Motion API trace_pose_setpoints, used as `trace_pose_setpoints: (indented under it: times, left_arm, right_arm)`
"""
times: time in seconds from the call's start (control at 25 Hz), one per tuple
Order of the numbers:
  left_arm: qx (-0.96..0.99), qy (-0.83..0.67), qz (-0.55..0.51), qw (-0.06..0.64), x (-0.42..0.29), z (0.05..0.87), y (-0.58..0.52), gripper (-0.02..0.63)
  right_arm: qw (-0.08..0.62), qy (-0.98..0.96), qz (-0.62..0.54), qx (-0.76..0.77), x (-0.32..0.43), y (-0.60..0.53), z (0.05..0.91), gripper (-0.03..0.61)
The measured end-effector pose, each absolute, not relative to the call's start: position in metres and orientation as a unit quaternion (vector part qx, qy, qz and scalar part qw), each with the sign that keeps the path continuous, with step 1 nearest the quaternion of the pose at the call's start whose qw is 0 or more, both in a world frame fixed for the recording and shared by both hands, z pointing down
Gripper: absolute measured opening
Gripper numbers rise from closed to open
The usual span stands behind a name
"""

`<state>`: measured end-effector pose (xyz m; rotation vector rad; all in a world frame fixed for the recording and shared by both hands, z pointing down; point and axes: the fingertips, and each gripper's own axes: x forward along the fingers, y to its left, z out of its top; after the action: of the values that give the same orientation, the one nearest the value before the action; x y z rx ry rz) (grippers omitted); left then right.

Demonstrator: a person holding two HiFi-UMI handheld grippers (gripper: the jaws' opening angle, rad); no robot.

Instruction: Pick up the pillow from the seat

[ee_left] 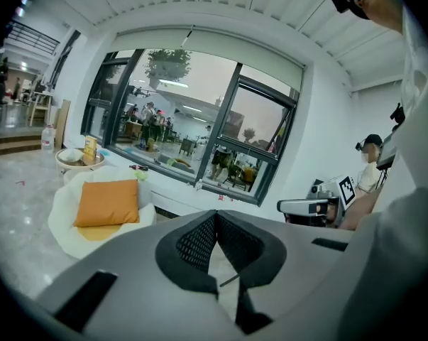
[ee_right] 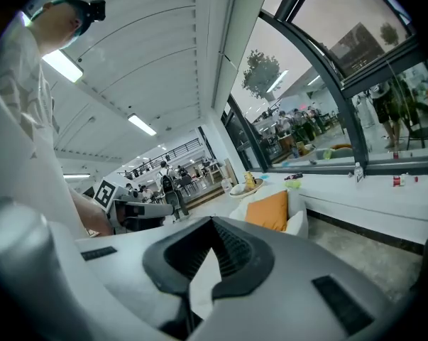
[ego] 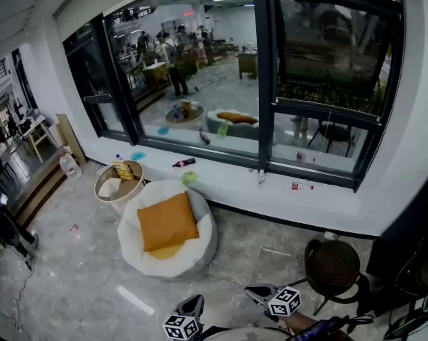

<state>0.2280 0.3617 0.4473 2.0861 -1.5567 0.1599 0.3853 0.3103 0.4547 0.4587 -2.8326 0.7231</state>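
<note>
**Head view.** A pale marble floor (ego: 79,275) is spreading out below a dark-framed window (ego: 199,69) with a white ledge (ego: 228,172) running under it. The white seat (ego: 192,251) is sitting on the floor just before the ledge, and the orange pillow (ego: 167,222) is lying flat in its hollow, at 11 o'clock from the left claw (ego: 192,305) and well apart from it. The right claw (ego: 260,291) is hanging at 3 o'clock of the left one. Open floor is lying between the claws and the seat. A low round counter (ego: 103,180) is touching the seat at its 10 o'clock; a dark bottle (ego: 184,163) is lying on the ledge at 12 o'clock; a dark chair (ego: 332,267) is standing at 3 o'clock of the right claw.

**Left gripper view.** The left claw (ee_left: 217,212) is pressing its tips together on nothing. The pillow (ee_left: 108,202) is resting on the seat (ee_left: 64,222) at 10 o'clock, with bare floor (ee_left: 15,212) around it. The right claw (ee_left: 299,206) is showing at 3 o'clock.

**Right gripper view.** The right claw (ee_right: 212,222) is likewise standing closed and empty. The pillow (ee_right: 269,210) is lying on the seat (ee_right: 295,222) at 1 o'clock, beside the ledge (ee_right: 370,197), with the left claw (ee_right: 139,208) at 9 o'clock.
</note>
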Motion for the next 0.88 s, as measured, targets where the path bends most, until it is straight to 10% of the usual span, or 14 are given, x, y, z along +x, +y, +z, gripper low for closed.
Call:
trace_pose_setpoints:
  times: [0.88]
  left_arm:
    - [0.796,-0.526,0.08,0.29,0.246,0.481,0.238,0.011]
  right_arm:
    - [0.102,-0.937,0.268,0.2,0.4,0.216,0.476,0.014]
